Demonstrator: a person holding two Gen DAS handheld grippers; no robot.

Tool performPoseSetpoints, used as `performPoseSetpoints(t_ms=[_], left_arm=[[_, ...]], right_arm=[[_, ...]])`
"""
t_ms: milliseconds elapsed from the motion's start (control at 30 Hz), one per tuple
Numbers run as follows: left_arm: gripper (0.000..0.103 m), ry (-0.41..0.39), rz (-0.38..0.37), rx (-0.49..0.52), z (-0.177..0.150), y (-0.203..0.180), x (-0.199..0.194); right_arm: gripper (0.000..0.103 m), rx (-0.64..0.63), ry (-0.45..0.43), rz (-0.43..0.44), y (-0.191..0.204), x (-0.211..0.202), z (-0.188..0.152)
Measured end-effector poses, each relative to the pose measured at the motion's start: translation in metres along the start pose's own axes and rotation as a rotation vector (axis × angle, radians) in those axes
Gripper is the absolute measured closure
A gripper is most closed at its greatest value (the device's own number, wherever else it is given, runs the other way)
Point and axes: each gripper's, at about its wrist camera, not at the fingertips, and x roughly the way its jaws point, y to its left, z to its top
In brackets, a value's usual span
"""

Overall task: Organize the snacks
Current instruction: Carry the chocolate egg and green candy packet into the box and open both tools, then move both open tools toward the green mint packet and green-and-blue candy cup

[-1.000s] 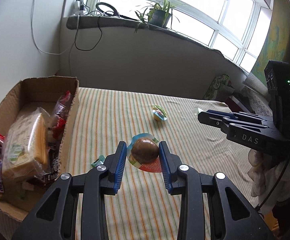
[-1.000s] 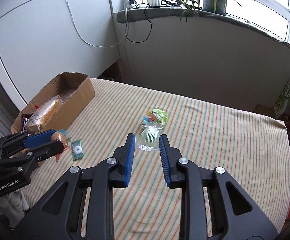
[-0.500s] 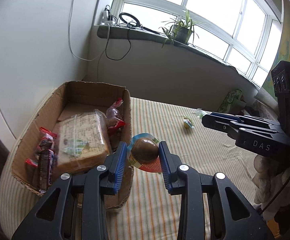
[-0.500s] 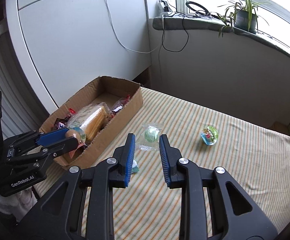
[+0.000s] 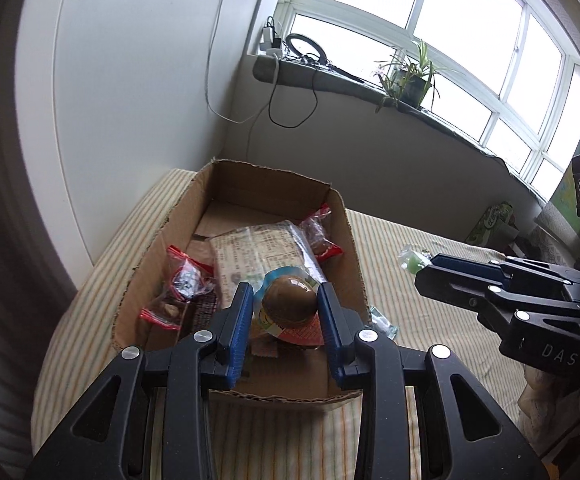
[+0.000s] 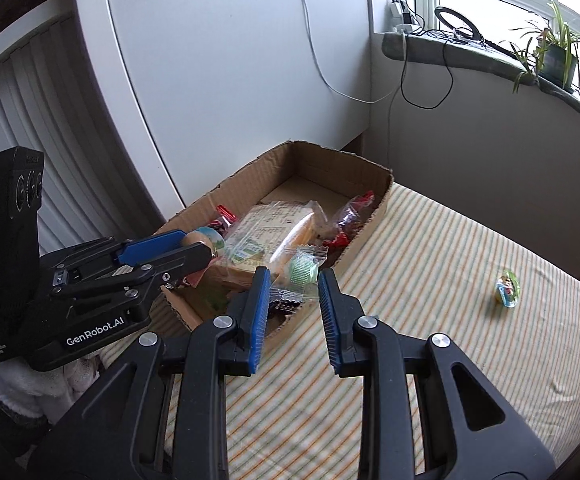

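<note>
My left gripper (image 5: pixel 285 289) is shut on a brown egg-shaped snack (image 5: pixel 290 304) in a clear, colourfully printed wrapper, and hangs over the near end of the open cardboard box (image 5: pixel 355 256). In the right wrist view the left gripper (image 6: pixel 198 243) with the egg snack (image 6: pixel 206 239) is above the box (image 6: pixel 372 230). My right gripper (image 6: pixel 295 272) is shut on a clear packet with a green round sweet (image 6: pixel 304 269), over the box's near right corner. In the left wrist view the right gripper (image 5: pixel 424 270) and the green sweet packet (image 5: pixel 410 259) are to the right of the box.
The box holds a bagged loaf (image 5: pixel 258 248) and red-edged snack packets (image 5: pixel 322 236). On the striped cloth (image 6: pixel 450 280), a small blue-green wrapped snack (image 6: pixel 508 290) lies far right, and a little green packet (image 5: pixel 382 322) sits by the box. White wall behind.
Both grippers have swung left across the striped cloth with their snacks still held. The box, off to the left before, now lies under the left gripper and right in front of the right one.
</note>
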Motion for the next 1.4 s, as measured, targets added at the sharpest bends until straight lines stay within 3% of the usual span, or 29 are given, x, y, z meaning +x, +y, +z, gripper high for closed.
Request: performPoseSetpoints(t_ms=[267,667,767,833,933,967,1133,1400], left_arm=[[0.072,-0.009,0.016,-0.029,0.001,0.020,-0.004],[0.071,-0.016,0.022,-0.041,0.005,0.028,-0.006],[0.071,-0.020,0.029,-0.044,0.005,0.029,-0.007],[0.070,-0.020,0.032,-0.043,0.004,0.029,-0.008],[0.066,-0.023,0.045,-0.046,0.005,0.030,-0.008],[0.060,-0.025,0.047,-0.052,0.005,0.031,-0.008],[0.048,-0.030,0.050,-0.059,0.007,0.032,-0.010],[0.044,-0.031,0.048,-0.058,0.008,0.027,-0.011]], right_arm=[[0.077,-0.042,0.031,0.020,0.028,0.022,0.003],[0.075,-0.061,0.045,0.015,0.040,0.031,0.005],[0.062,-0.063,0.044,0.010,0.039,0.030,0.005],[0.045,-0.061,0.037,0.005,0.038,0.029,0.005],[0.039,-0.062,0.029,-0.004,0.036,0.026,0.005],[0.037,-0.062,0.028,-0.008,0.035,0.026,0.005],[0.016,-0.064,0.019,-0.037,0.029,0.022,0.002],[0.014,-0.030,0.009,-0.064,0.008,0.014,-0.002]])
